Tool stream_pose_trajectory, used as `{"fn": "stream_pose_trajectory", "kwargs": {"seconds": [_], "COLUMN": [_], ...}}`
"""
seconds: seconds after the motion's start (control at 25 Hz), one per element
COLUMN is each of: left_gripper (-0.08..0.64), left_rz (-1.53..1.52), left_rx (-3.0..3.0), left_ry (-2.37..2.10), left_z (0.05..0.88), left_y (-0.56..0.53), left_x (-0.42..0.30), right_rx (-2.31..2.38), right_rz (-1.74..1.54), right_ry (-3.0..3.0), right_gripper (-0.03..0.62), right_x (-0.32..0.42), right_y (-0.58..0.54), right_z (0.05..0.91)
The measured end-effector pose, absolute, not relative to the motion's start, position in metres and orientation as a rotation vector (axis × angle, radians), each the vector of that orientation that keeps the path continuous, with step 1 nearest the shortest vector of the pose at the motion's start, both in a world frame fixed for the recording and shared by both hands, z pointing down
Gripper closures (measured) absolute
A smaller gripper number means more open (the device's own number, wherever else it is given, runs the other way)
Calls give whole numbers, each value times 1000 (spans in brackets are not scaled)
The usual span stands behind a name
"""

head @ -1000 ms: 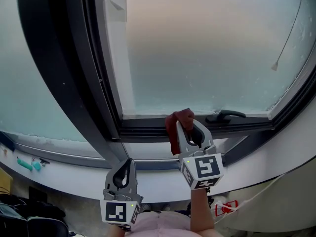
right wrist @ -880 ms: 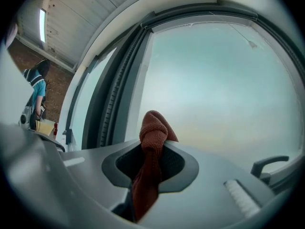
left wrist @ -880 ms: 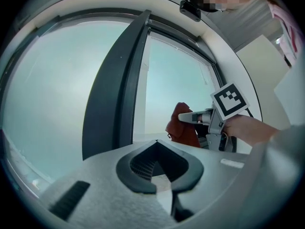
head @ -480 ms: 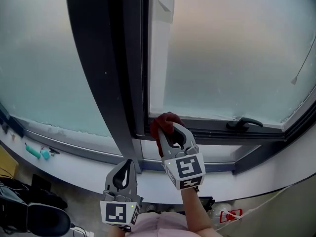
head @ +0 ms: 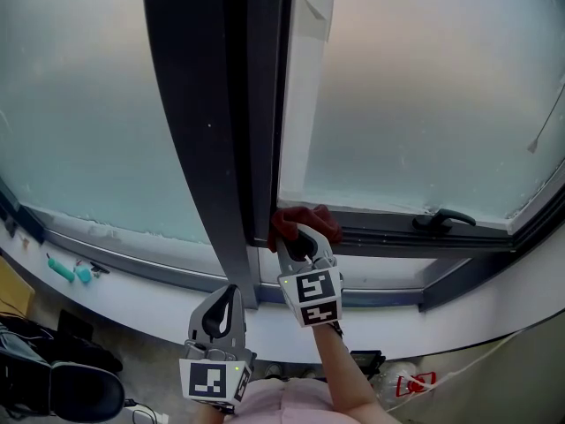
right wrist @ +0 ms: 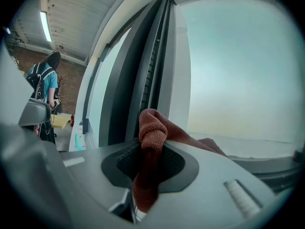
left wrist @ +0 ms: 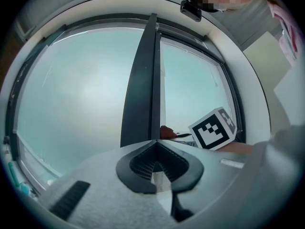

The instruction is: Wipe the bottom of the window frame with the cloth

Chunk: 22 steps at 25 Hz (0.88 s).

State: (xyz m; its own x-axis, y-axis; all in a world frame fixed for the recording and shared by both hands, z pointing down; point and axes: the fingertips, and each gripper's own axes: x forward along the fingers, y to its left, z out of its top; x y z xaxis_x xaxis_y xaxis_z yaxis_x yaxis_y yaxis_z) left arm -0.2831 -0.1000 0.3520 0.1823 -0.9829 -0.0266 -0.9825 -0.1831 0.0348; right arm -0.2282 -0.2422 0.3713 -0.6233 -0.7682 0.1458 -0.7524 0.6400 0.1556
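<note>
Rust-red cloth [head: 298, 222], looped terry weave, bunched into a soft knot-like wad at the left end of the window frame's bottom rail [head: 397, 235], right in the corner where it meets the dark vertical post [head: 212, 148]. Clamped between the closed jaws of the right gripper [head: 301, 239], long axis along the jaws, wad toward the window, loose tail hanging back through the jaw hollow. Smooth dark metal all round, ribbed along one channel beside the post; frosted pale glass [head: 424, 104] above, matte and hazy. Black lever handle [head: 444, 220] farther right on the same rail. Below, a curved white sill [head: 132, 297] with small teal items [head: 64, 271] well to the left. Left gripper [head: 231, 290] low in front of the sill, grey jaws closed on nothing, tips aimed up at the post. Off to the left in the right gripper view, a planked ceiling [right wrist: 81, 8] with a strip light [right wrist: 46, 25], a brick wall [right wrist: 71, 75] and a person [right wrist: 44, 87] in a teal top
</note>
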Motion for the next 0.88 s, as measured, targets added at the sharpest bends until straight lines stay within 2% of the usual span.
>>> {"fn": "stream_pose_trajectory", "kwargs": {"seconds": [0.88], "left_gripper": [557], "left_rz": [-76], "left_rx": [2460], "left_ry": [-1946], "left_z": [350], "left_y": [-103], "left_x": [-259], "right_rx": [1255], "right_rz": [-99], "right_ry": [-2647], "right_gripper": [514], "right_x": [-205], "right_y": [-244], "right_z": [374]}}
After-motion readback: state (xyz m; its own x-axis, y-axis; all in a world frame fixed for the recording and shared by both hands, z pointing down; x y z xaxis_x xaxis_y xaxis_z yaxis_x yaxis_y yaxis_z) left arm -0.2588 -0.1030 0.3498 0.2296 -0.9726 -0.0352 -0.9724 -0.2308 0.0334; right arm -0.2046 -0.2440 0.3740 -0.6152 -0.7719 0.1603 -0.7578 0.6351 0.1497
